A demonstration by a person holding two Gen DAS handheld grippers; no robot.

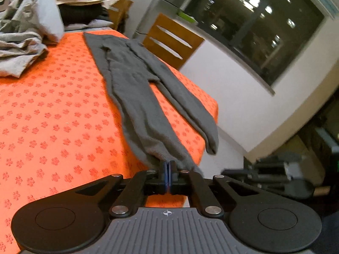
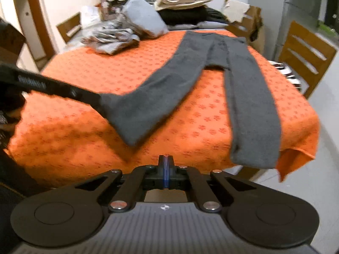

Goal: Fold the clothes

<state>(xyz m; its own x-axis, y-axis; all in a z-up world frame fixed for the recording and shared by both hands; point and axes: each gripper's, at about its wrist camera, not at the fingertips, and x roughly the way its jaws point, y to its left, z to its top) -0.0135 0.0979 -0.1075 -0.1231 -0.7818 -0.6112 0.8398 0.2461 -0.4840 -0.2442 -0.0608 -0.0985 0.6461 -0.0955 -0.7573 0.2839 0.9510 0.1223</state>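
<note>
In the left wrist view, the left gripper (image 1: 169,165) is clenched on the cuff of one leg of the grey pants (image 1: 131,89), its blue pads pressed together with the fabric pinched between them. The pants stretch away from the gripper across the orange cloth (image 1: 53,110) toward the far end of the table, waist farthest. The other leg lies to the right, its cuff hanging just over the table's right edge. At the far left sits a crumpled grey heap (image 1: 23,42), and behind it a stack of folded clothes (image 1: 82,2) with a cream piece on top. A wooden chair (image 1: 171,42) stands to the right of the table, below a dark window (image 1: 260,25). The right gripper (image 1: 275,177) shows blurred at the near right, off the table. In the right wrist view, the right gripper (image 2: 166,160) is clenched with nothing between its pads; it hangs just short of the near table edge. The pants (image 2: 211,63) lie spread on the cloth (image 2: 106,80), waist at the far end. The left leg bends toward the near left, where the left gripper (image 2: 99,99) holds its cuff lifted off the cloth. The right leg runs straight to the near right corner, its cuff drooping over the edge. The heap (image 2: 114,40) and the stack (image 2: 186,2) lie at the far side, the chair (image 2: 305,55) at the right.
</note>
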